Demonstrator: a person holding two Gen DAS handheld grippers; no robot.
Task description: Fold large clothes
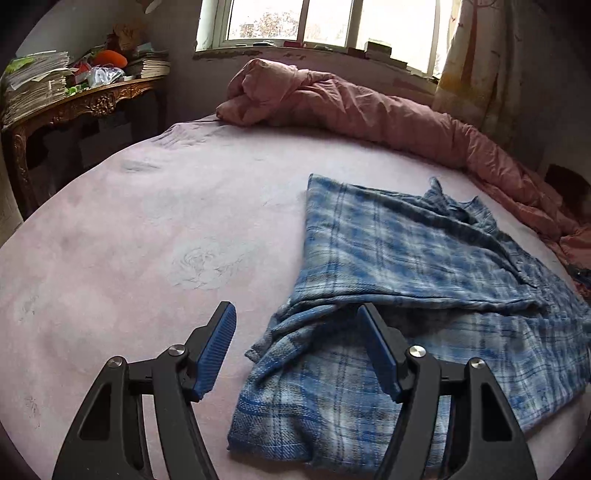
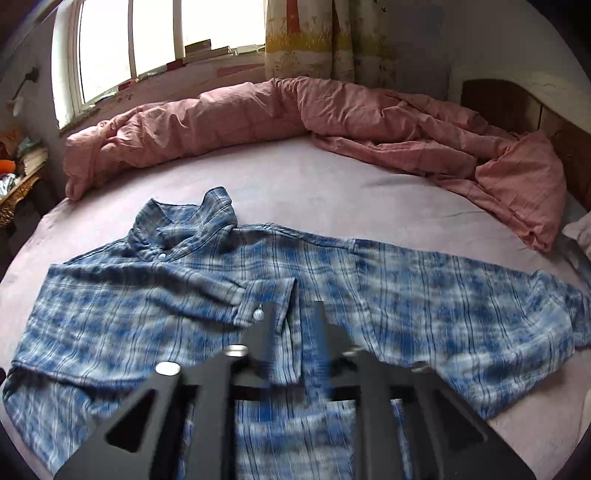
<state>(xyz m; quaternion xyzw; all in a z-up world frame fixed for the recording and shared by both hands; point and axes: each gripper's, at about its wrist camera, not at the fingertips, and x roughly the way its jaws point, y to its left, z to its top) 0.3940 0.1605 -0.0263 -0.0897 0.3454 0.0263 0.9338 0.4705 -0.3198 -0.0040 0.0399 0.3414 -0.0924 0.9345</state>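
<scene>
A blue and white plaid shirt (image 1: 406, 266) lies on the pink bed sheet (image 1: 147, 229), its left side and sleeve folded over the body. My left gripper (image 1: 295, 314) is open and empty just above the shirt's near left edge. In the right wrist view the shirt (image 2: 332, 280) lies spread with collar (image 2: 192, 225) at the far left and the folded sleeve's cuff (image 2: 269, 295) near the middle. My right gripper (image 2: 293, 314) hovers close over the shirt by that cuff, blurred, jaws partly apart with a strip of shirt showing between them.
A rumpled pink duvet (image 1: 369, 107) runs along the bed's far side below the window (image 1: 325, 22), and it also shows in the right wrist view (image 2: 332, 110). A carved wooden table (image 1: 74, 107) piled with papers stands left of the bed. A curtain (image 2: 306, 37) hangs by the window.
</scene>
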